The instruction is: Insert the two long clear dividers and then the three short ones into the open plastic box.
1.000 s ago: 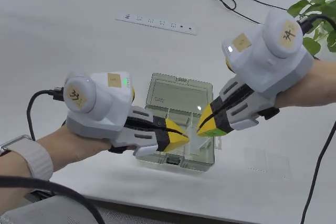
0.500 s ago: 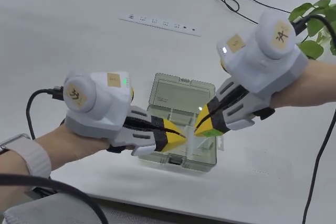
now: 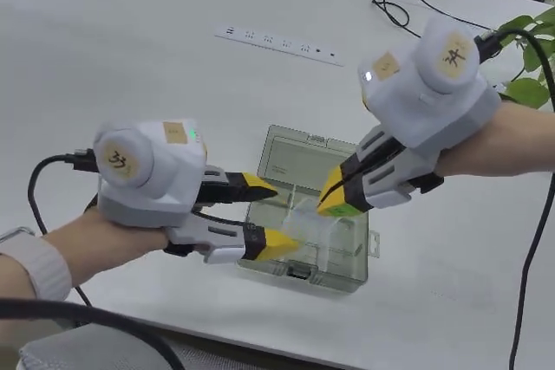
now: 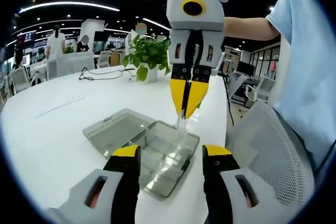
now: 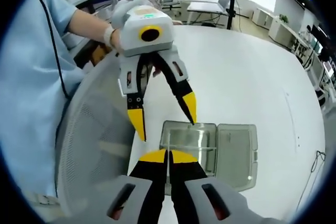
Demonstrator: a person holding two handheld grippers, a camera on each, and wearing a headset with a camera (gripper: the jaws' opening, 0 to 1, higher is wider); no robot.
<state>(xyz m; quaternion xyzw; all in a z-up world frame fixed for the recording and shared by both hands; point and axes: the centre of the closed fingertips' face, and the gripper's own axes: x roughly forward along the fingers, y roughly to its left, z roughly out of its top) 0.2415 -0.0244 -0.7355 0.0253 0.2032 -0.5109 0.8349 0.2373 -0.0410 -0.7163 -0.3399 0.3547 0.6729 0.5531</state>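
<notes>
The open clear plastic box (image 3: 340,276) sits near the table's front edge, its lid (image 3: 290,155) laid flat behind it. My right gripper (image 3: 327,206) hangs just over the box, shut on a small clear divider (image 3: 305,215) that reaches down into it. In the left gripper view the divider (image 4: 180,125) shows below the right gripper's yellow tips. My left gripper (image 3: 269,214) is open at the box's left side, one jaw over the lid edge and one at the front corner. The right gripper view shows the box (image 5: 202,140) below the open left gripper (image 5: 164,115).
A white power strip (image 3: 279,43) lies farther back on the table. A black cable (image 3: 408,6) loops at the back right, beside a green plant (image 3: 531,84). A grey mesh chair (image 4: 262,140) stands off the table's edge.
My left gripper has gone from shut to open beside the box. The right gripper stays shut over the box. The head camera has shifted.
</notes>
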